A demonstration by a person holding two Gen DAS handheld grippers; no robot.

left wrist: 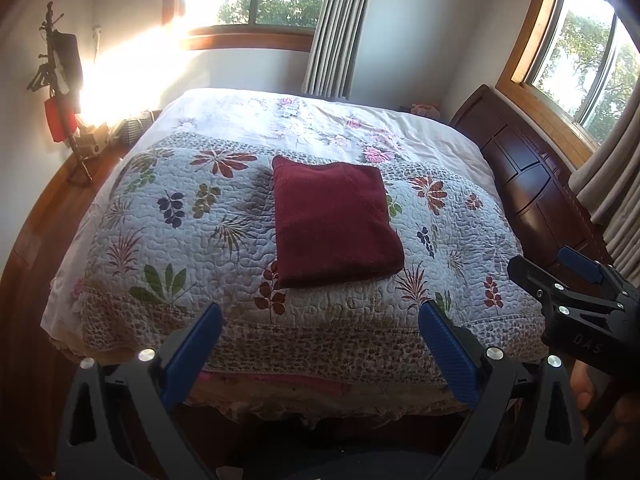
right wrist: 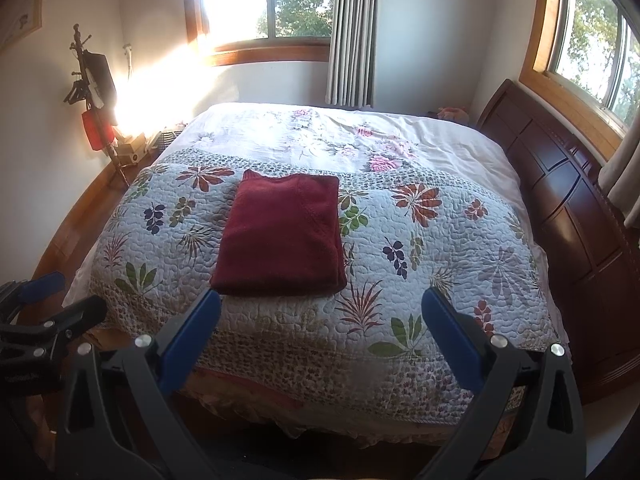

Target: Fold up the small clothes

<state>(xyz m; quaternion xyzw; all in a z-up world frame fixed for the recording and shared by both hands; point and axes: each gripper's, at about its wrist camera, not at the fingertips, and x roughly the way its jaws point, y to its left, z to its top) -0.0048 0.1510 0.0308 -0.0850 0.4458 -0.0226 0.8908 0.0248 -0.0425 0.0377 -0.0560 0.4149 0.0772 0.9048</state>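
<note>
A dark red, soft knitted garment (left wrist: 336,222), folded into a neat thick rectangle, lies flat on the pale blue quilted bedspread (left wrist: 180,240) printed with red, green and navy leaves, roughly at the middle of the bed and set slightly askew to its edges. Beyond the quilt, a white sheet with pink flowers (left wrist: 320,128) covers the far part of the mattress. The left hand-held gripper (left wrist: 322,322), black-framed with blue finger pads (left wrist: 196,344), hangs above the near edge of the bed with its jaws spread wide and nothing between them; the garment sits ahead of it, apart from both pads. The right hand-held gripper (right wrist: 322,312) is likewise wide open and empty, its left blue pad (right wrist: 192,336) appearing just in front of the garment's near corner, though whether it touches the cloth cannot be told. In the left wrist view the right hand-held gripper shows at the right margin, and fingers of a hand (left wrist: 582,390) are glimpsed beneath it. A dark wooden headboard (right wrist: 568,200) runs along the bed's right side beneath a wood-framed window (right wrist: 592,40), a grey striped curtain (right wrist: 354,32) hangs at the far wall, and a coat stand with a red bag (right wrist: 94,128) stands in the sunlit left corner.
</note>
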